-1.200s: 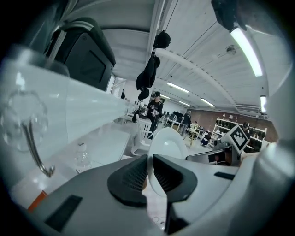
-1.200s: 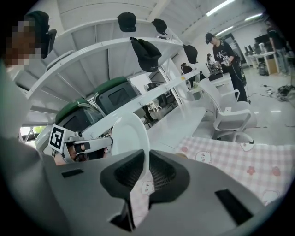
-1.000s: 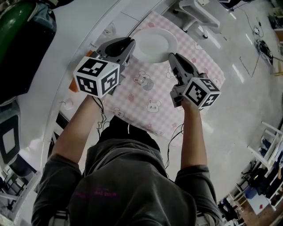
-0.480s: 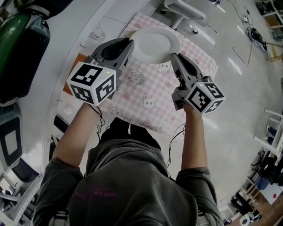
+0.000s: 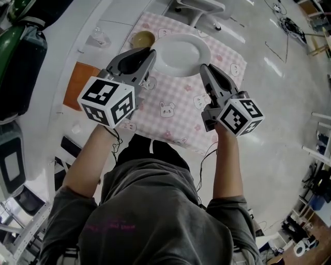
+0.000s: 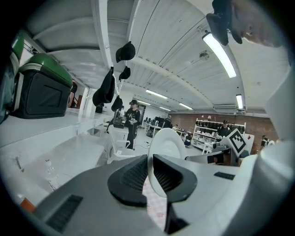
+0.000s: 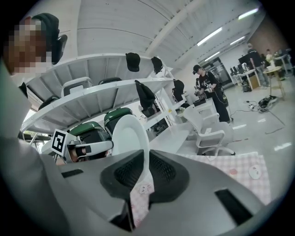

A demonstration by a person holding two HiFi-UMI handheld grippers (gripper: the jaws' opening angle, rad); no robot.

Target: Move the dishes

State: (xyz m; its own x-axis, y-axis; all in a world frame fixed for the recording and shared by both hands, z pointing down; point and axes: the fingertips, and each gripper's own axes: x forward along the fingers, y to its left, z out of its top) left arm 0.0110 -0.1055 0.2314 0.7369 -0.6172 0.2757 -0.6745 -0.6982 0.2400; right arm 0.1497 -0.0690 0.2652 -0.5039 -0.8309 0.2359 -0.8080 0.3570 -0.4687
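head view shows the white plate (image 5: 181, 53) held from both sides. the left gripper (image 5: 149, 53) is clamped on its left rim and the right gripper (image 5: 203, 68) on its right rim. each pair of jaws is nearly together, with only the thin rim between the pads.

compared with one second before, both hands have travelled together with the plate over the pink checked cloth (image 5: 176, 111). the plate now seems to hang a little above the cloth, not to lie on it. a small bowl (image 5: 143, 38) with something brown inside, not visible before, has come into sight just beyond the left gripper. i judge the carry is in its middle: the plate is taken up but not yet put down anywhere, and the bowl is not touched.

the cloth lies on a white table (image 5: 116, 18), with an orange mat (image 5: 77, 83) and a glass (image 5: 99, 37) at its left. around it is a big workroom with a pale floor (image 5: 279, 103), an office chair (image 5: 199, 8), a green box (image 6: 41, 87) on a shelf, and people (image 6: 132, 117) far behind.
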